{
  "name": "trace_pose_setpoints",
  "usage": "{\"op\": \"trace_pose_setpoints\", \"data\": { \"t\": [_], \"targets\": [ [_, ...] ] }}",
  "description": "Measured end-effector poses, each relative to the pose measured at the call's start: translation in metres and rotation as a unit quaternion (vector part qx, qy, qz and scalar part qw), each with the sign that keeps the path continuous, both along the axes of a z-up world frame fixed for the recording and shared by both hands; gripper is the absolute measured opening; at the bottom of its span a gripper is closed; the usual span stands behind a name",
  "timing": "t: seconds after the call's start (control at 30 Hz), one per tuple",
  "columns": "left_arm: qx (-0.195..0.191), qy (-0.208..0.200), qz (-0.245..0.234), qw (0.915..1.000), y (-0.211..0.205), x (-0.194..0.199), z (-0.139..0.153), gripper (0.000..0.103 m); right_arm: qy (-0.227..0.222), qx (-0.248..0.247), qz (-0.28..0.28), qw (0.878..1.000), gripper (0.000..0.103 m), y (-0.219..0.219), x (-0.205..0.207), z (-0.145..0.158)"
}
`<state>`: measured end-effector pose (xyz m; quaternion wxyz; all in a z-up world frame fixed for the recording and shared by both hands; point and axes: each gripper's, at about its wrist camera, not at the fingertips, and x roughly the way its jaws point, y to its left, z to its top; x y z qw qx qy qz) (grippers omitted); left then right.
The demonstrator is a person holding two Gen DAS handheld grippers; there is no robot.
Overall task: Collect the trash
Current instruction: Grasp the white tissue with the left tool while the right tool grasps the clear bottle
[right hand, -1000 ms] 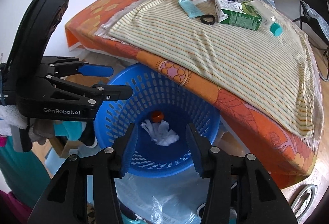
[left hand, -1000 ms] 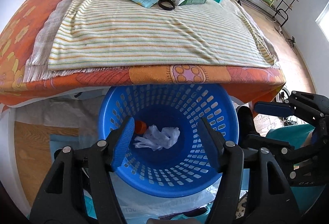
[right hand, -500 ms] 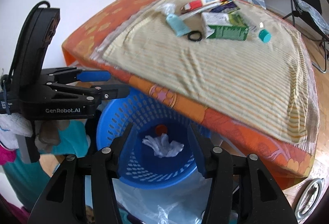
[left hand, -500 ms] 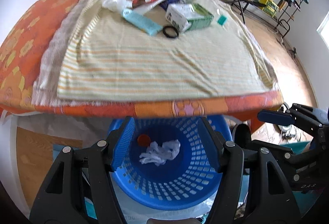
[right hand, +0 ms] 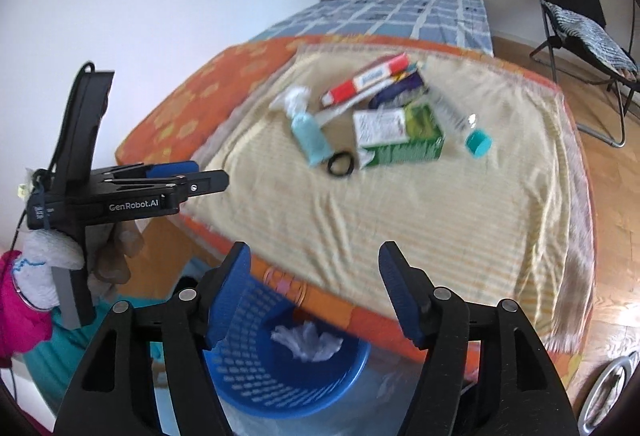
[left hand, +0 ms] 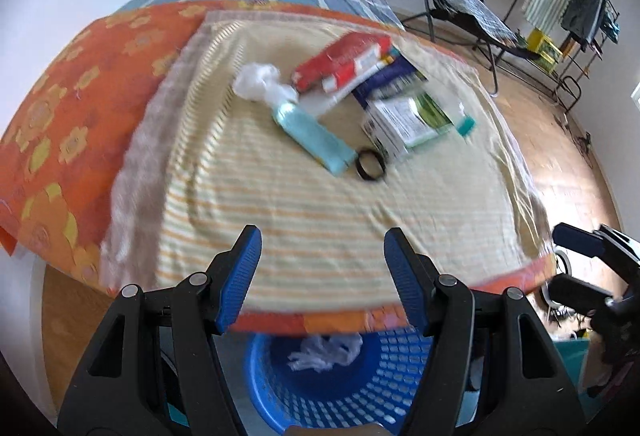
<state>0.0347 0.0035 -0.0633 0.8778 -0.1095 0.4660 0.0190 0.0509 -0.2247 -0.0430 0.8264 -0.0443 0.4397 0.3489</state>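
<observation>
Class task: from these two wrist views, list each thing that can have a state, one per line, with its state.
Left gripper: open, empty.
Right gripper: jaws opening, empty.
Basket: on floor, holds crumpled white paper.
Green carton: lying on its side on the bed.
Teal tube: lying flat.
Black ring: lying flat.
Red box: lying on papers.

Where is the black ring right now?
The black ring lies on the striped cloth on the bed, between the end of the teal tube and the green-and-white carton. In both wrist views it sits slightly right of centre.
</observation>
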Motion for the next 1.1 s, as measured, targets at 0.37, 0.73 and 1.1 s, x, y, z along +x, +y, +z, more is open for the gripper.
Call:
{"op": "trace_pose_setpoints", "data": {
  "t": [0.37, 0.73, 1.1],
  "targets": [
    [-0.023, 0.002, 0.052, 0.9984, 0.057, 0.060, -0.003, 0.066, -0.018, 0.001, -0.045, 0.999, 0.074, -0.004, 0.079, 0.006],
    [-0.063, 0.016, 0.105, 0.9924, 0.090, 0.120, -0.025, 0.066, 0.003, -0.019, -0.090, 0.996, 0.074, 0.001, 0.178, -0.012],
    [-0.048, 0.036, 0.116, 0.9915, 0.103, 0.168, -0.057, 0.066, 0.020, -0.061, -0.109, 0.992, 0.074, 0.009, 0.241, -0.050]
  ]
}}
